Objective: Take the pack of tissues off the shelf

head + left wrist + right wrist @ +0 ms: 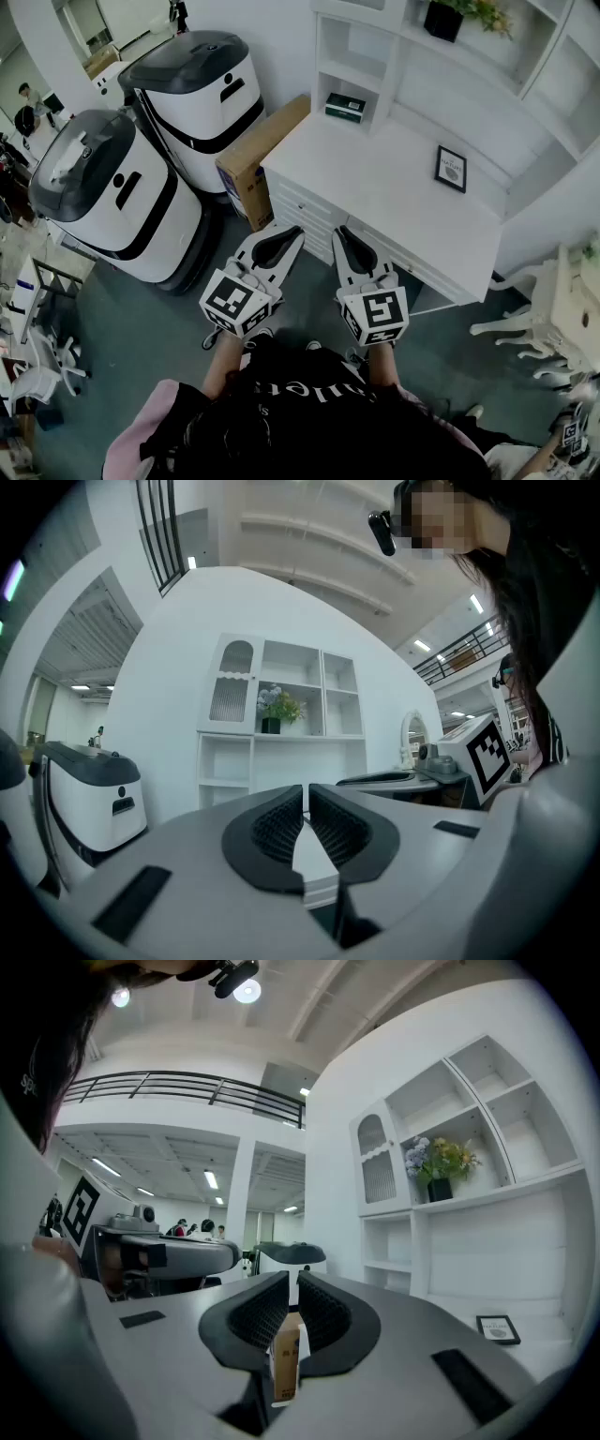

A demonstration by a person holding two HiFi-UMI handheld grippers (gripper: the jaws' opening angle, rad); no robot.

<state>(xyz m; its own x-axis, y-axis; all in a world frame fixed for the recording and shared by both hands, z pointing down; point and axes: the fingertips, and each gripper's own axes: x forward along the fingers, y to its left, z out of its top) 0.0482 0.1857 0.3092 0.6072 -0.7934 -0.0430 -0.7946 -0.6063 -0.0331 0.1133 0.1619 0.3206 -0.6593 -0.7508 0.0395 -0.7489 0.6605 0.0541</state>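
The pack of tissues (pixel 345 107), a small dark green box, lies in a low cubby of the white shelf unit (pixel 375 56) at the back of the white desk (pixel 394 192). Both grippers hang over the floor in front of the desk, well short of the pack. My left gripper (pixel 286 234) is shut with nothing between its jaws, its ribbed pads (pixel 281 822) meeting. My right gripper (pixel 345 234) is likewise shut and empty (pixel 292 1302); the brown box seen through its gap stands far behind. I cannot make out the pack in either gripper view.
Two white and black machines (pixel 112 187) (pixel 202 94) stand left of the desk, with a cardboard box (pixel 258 155) leaning between them and it. A framed picture (pixel 451 169) lies on the desk, a potted plant (pixel 450 17) sits on the shelf, and a white chair (pixel 553 309) is at the right.
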